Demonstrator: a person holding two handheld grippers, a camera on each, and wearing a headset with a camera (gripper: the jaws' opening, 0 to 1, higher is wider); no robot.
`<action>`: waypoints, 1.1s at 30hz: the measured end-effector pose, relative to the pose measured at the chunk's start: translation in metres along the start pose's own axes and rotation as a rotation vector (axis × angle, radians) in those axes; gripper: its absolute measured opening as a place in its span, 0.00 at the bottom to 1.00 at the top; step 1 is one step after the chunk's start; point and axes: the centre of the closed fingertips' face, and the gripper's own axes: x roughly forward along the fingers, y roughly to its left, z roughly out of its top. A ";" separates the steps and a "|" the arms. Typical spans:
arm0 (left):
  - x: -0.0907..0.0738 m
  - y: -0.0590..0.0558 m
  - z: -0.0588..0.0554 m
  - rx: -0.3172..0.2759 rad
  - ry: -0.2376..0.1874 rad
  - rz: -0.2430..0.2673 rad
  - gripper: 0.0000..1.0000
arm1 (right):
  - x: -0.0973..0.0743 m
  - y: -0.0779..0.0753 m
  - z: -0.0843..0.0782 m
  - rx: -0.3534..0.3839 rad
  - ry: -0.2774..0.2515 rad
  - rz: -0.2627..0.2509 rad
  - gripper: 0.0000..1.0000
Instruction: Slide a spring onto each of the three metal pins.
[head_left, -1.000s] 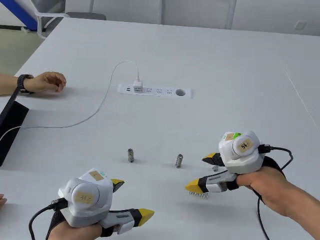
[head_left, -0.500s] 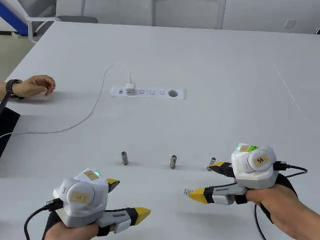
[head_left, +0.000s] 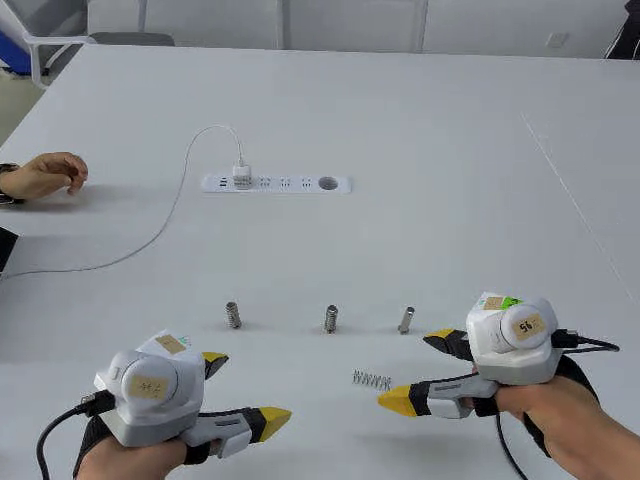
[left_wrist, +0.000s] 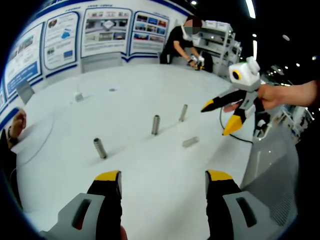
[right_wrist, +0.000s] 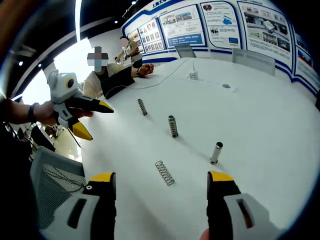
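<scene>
— Where is the loose spring lying?
— The loose spring (head_left: 371, 379) is lying flat on the white table (head_left: 450, 150), just in front of the right gripper (head_left: 412, 370). It is touching neither of that gripper's yellow-tipped jaws, which are standing spread apart with nothing between them.
— And what is the left gripper doing?
— The left gripper (head_left: 245, 385) is being held at the near left of the table, its jaws also gaping wide and gripping nothing.
— How are the pins looking?
— They are standing upright in a row across the table. The left pin (head_left: 233, 314) and the middle pin (head_left: 331, 318) are each wearing a spring. The right pin (head_left: 406, 319) is showing bare metal, and the loose spring is resting near it, on the person's side.
— Is anything else sitting on the table?
— A white power strip (head_left: 275, 184) is sitting farther back, with a white cable (head_left: 170, 215) trailing off to the left. Another person's hand (head_left: 45, 175) is resting on the table there.
</scene>
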 end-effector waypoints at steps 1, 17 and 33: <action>0.000 0.000 0.001 -0.002 -0.002 0.000 0.69 | -0.001 0.001 -0.001 0.004 -0.003 0.001 0.76; 0.011 -0.001 0.009 -0.012 -0.007 0.006 0.70 | -0.019 -0.009 -0.022 0.055 -0.022 -0.037 0.79; 0.027 -0.011 0.013 0.022 0.020 -0.028 0.71 | -0.022 -0.004 -0.033 0.073 -0.024 -0.028 0.80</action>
